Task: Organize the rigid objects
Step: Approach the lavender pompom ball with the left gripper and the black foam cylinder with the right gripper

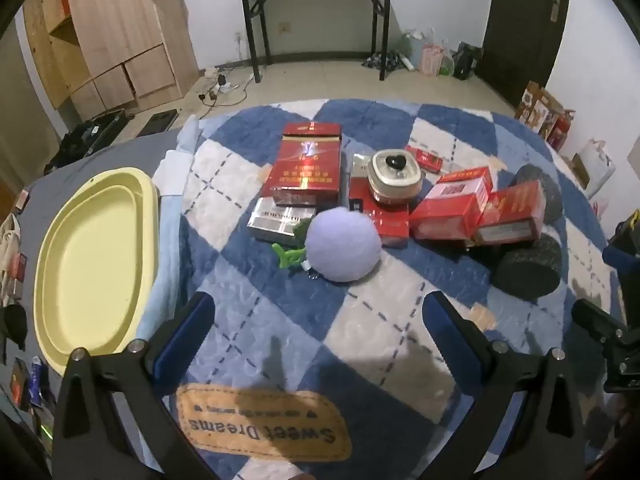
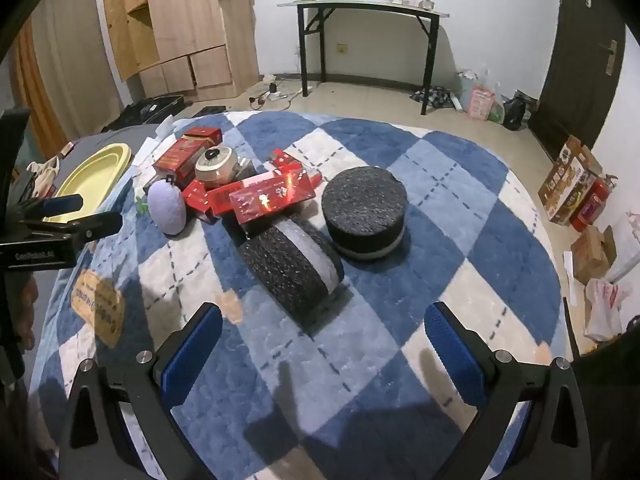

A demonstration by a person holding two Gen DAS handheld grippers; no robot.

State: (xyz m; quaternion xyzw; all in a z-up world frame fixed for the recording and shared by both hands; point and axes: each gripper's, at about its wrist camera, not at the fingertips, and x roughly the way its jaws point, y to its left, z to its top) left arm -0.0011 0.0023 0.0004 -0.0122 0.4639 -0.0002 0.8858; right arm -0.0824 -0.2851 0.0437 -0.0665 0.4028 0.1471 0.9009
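Note:
A pile of rigid objects lies on a blue and white checked blanket [image 1: 280, 320]: a big red box [image 1: 308, 164], a silver box [image 1: 280, 220], several small red boxes [image 1: 452, 204], a round cream jar [image 1: 394, 178], a lilac fluffy ball [image 1: 342, 244] and two black foam discs [image 2: 364, 208] [image 2: 292, 268]. A yellow tray [image 1: 92, 264] sits empty at the left. My left gripper [image 1: 318, 312] is open and empty, short of the ball. My right gripper [image 2: 324, 324] is open and empty, just short of the tilted disc.
A green clip [image 1: 290, 256] lies by the ball. The left gripper shows at the left edge of the right wrist view [image 2: 60, 216]. Beyond the blanket are a wooden cabinet [image 1: 112, 36], a black table [image 1: 316, 20] and floor clutter.

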